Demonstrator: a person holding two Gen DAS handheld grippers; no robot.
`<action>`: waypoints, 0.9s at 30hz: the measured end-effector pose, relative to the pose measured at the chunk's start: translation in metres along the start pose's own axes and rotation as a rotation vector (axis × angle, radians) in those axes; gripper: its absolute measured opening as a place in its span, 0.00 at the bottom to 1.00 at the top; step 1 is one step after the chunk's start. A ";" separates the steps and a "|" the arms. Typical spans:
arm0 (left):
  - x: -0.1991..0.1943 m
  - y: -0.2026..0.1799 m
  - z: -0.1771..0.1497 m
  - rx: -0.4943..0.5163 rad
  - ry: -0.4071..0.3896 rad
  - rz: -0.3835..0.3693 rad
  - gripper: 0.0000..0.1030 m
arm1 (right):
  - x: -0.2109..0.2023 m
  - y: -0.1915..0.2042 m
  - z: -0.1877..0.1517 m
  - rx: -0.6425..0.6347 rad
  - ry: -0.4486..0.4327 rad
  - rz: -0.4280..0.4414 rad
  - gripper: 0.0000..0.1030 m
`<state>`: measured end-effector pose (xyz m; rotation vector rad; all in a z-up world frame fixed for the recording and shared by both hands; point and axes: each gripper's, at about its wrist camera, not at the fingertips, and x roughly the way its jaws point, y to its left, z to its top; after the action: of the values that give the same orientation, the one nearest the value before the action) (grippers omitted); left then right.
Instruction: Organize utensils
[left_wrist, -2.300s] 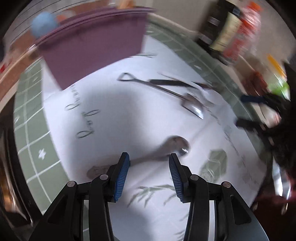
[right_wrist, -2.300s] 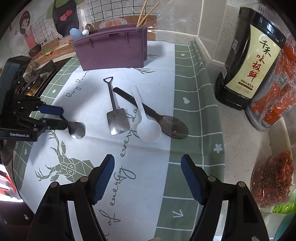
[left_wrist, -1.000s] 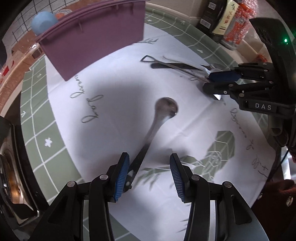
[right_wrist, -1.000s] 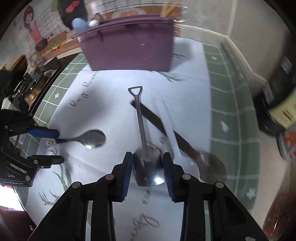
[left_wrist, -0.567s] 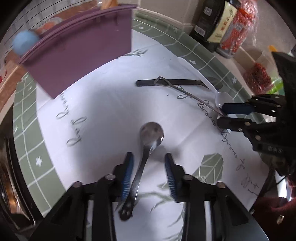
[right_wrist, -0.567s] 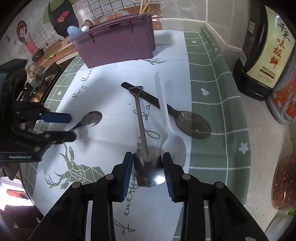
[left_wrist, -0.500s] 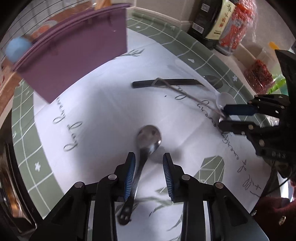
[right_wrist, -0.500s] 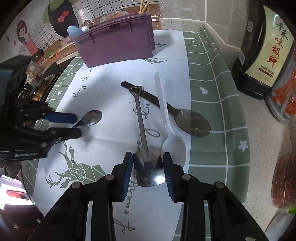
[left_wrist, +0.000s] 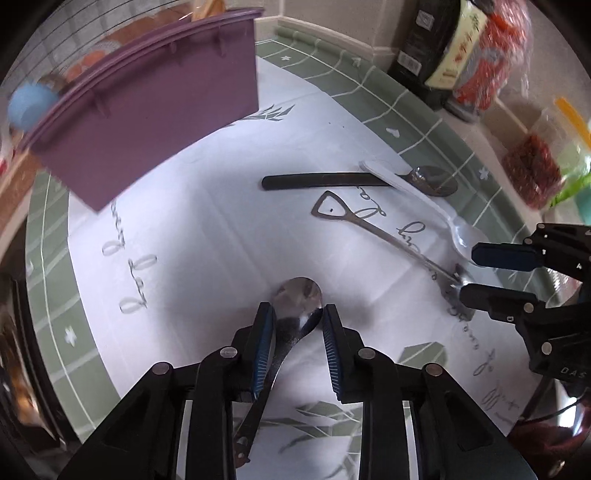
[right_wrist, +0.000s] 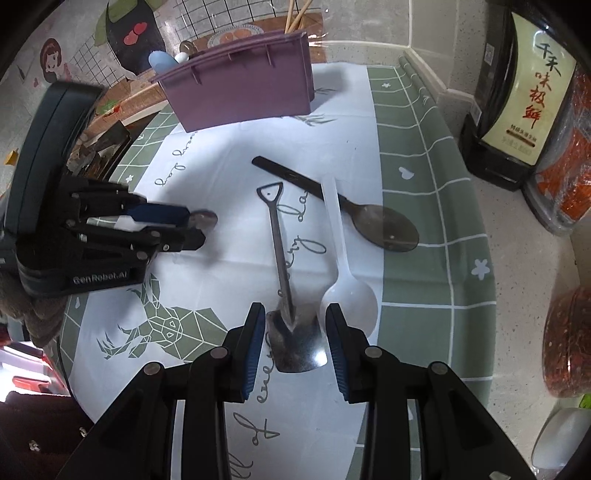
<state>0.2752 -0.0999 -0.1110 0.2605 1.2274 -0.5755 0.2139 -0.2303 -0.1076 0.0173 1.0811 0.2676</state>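
Where the white cloth (right_wrist: 236, 155) with its green checked border, script lettering and a green deer print covers a speckled counter (right_wrist: 517, 295), four utensils lie loose: a steel spoon (left_wrist: 295, 295), a shovel spoon (right_wrist: 282, 258), a white spoon (right_wrist: 343, 273) and a dark spoon (right_wrist: 369, 218). At the far side stands one purple caddy (right_wrist: 243, 92) with chopsticks and a pale blue handle poking out — behind it a tiled wall with cartoon stickers. On the right, against the wall, stand a dark sauce bottle (right_wrist: 517, 92) and beside it a bag of red chilies (right_wrist: 569, 155), with one jar of red flakes (right_wrist: 569, 339) nearer. Since half a second ago the left gripper (left_wrist: 297, 321) has slid forward along the steel spoon, so that its blue fingers (left_wrist: 264, 343) now flank the neck just behind the bowl, where before they stood further back along the handle; they stay parted with a gap on each side, and I cannot tell whether they touch the metal. The right gripper (right_wrist: 295, 325) has kept its place over the shovel spoon's blade, fingers (right_wrist: 255, 343) parted on either side of it with slivers of cloth showing between — not clamped. That spoon lies flat with its handle pointing far toward the caddy; the white spoon lies just right of it, its handle crossing over the dark one. Count: two grippers, four spoons, one caddy, one bottle.
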 end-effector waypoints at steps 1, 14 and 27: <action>-0.004 0.004 -0.004 -0.034 -0.014 -0.009 0.27 | -0.001 -0.001 0.001 -0.001 -0.004 -0.001 0.34; -0.082 0.048 -0.054 -0.315 -0.284 0.033 0.27 | 0.000 0.015 0.016 -0.109 0.022 -0.007 0.34; -0.085 0.057 -0.060 -0.359 -0.286 0.002 0.27 | 0.016 0.008 -0.014 -0.087 0.023 -0.099 0.41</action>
<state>0.2392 0.0003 -0.0577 -0.1205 1.0291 -0.3666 0.2069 -0.2203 -0.1273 -0.1174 1.0884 0.2257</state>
